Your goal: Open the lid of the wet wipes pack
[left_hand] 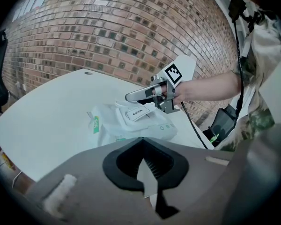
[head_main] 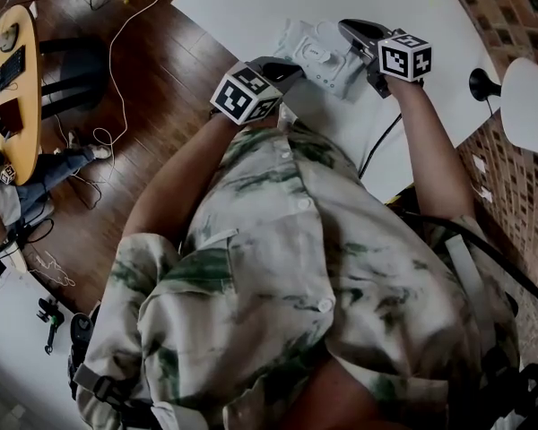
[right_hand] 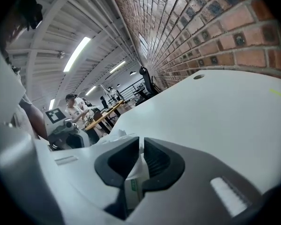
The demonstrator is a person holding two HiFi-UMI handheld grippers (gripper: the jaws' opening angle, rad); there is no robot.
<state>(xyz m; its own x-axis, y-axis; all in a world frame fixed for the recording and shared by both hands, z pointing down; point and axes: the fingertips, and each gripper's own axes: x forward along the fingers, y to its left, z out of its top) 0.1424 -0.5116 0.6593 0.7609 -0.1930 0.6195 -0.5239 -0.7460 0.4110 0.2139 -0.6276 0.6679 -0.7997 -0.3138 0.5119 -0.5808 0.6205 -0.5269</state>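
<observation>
The pack (head_main: pixel 341 74) lies on the white surface (head_main: pixel 251 7), upper middle of the head view, with the left claw (left_hand: pixel 143 149) and the right claw (right_hand: pixel 141 146) each closed on one edge of it, apparently to steady it, the lid (head_main: pixel 318 56) not yet lifted.

The wipes pack lid (left_hand: pixel 137 112) reads "OPEN"

On white table (head_main: pixel 242 7): wipes pack (head_main: pixel 323 61), lid up. At pack's left edge, left gripper (head_main: pixel 293 67); at pack's right edge, right gripper (head_main: pixel 357 32). Left of pack, wood floor (head_main: pixel 152 88).
</observation>
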